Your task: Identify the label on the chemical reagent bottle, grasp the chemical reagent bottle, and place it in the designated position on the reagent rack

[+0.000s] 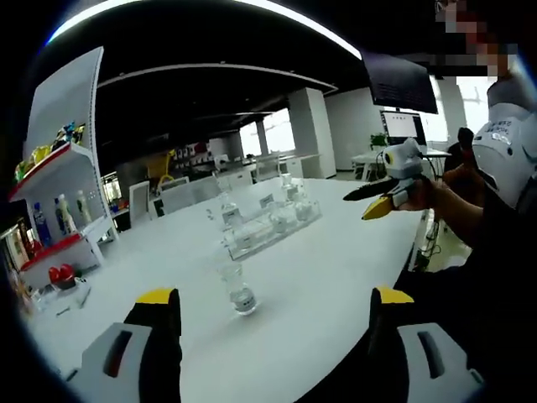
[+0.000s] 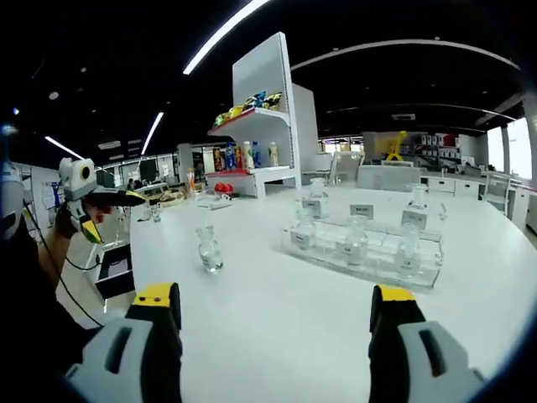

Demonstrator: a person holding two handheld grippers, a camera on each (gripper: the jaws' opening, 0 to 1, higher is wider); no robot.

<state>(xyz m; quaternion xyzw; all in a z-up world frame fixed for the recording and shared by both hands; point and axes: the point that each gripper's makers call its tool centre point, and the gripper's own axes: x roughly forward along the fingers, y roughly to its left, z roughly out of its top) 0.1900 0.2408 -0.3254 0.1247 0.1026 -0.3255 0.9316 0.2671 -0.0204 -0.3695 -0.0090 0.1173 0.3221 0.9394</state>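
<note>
Bottle position decides the next move: the lone reagent bottle (image 1: 240, 294) stands upright on the white table (image 1: 336, 277), its long axis vertical, well short of the clear reagent rack (image 1: 270, 225) behind it. In the left gripper view it sits low and just left of centre, almost straight ahead between the spread yellow-tipped jaws of the left gripper (image 1: 274, 295). In the right gripper view the same bottle (image 2: 207, 249) lies left of centre, off the line of the right gripper (image 2: 274, 295), whose jaws also stand apart, holding nothing. I'd judge the left gripper nearer and better lined up. The rack (image 2: 365, 243) already holds several labelled bottles; their labels are too small to read.
</note>
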